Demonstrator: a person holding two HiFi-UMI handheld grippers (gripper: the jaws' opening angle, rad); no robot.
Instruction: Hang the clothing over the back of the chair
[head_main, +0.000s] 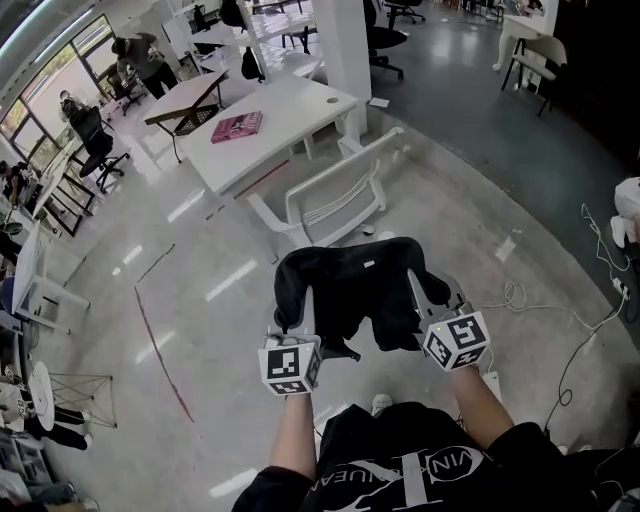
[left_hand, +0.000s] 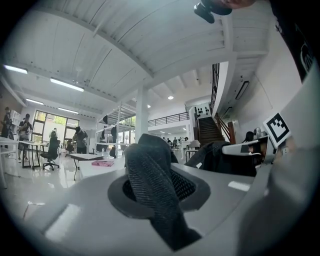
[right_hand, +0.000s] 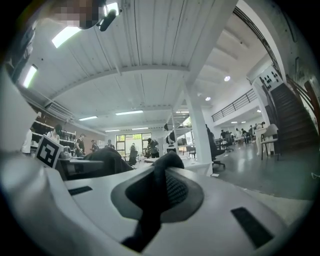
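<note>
A black garment (head_main: 355, 285) hangs stretched between my two grippers at chest height in the head view. The left gripper (head_main: 297, 305) is shut on its left edge, the right gripper (head_main: 428, 293) on its right edge. In the left gripper view a fold of black knit fabric (left_hand: 150, 185) is pinched in the jaws, and the rest of the garment (left_hand: 220, 157) runs toward the other gripper. The right gripper view shows black cloth (right_hand: 155, 200) clamped the same way. A white chair (head_main: 335, 195) stands on the floor just beyond the garment, apart from it.
Behind the chair is a white desk (head_main: 290, 110) with a pink book (head_main: 236, 127) and a white pillar (head_main: 345, 45). Cables (head_main: 520, 295) lie on the floor at right, red tape lines (head_main: 160, 350) at left. People (head_main: 140, 55) and a black office chair (head_main: 95, 140) are at the far left.
</note>
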